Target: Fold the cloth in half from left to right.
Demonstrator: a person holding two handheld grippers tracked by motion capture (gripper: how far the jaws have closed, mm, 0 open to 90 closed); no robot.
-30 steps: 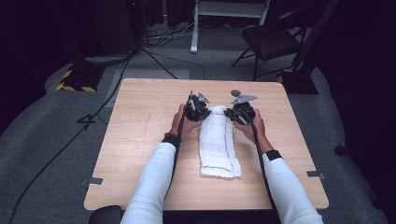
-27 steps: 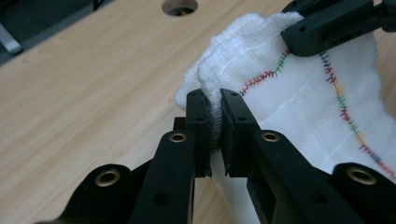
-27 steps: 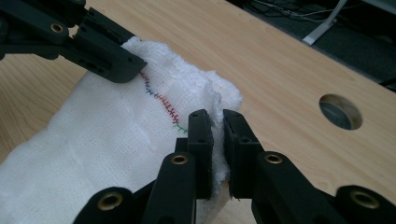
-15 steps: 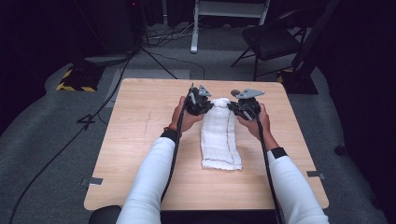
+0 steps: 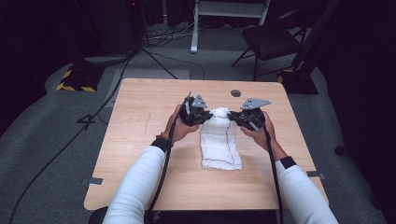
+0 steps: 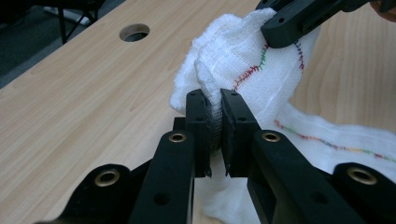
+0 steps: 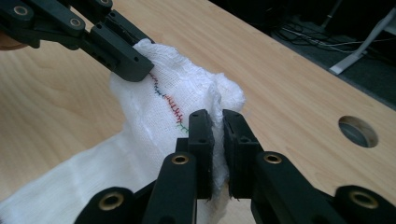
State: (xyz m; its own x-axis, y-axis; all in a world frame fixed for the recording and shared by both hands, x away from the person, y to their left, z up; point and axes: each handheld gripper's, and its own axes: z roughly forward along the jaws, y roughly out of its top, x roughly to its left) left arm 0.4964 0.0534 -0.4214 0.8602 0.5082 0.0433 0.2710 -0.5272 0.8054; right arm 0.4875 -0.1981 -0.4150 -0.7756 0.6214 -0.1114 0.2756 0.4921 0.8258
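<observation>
Both jaws pinching cloth (image 5: 219, 140) far corners, left gripper (image 5: 198, 114) and right gripper (image 5: 243, 117) lifting to fold toward near end on desk (image 5: 140, 140).

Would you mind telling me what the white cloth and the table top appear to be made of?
The white cloth looks like loosely woven cotton gauze: an open grid weave, fuzzy edges, soft folds and multicoloured stitching. The table top looks like light wood or wood-look laminate, matte, with fine straight grain lines; which of the two cannot be told.
</observation>
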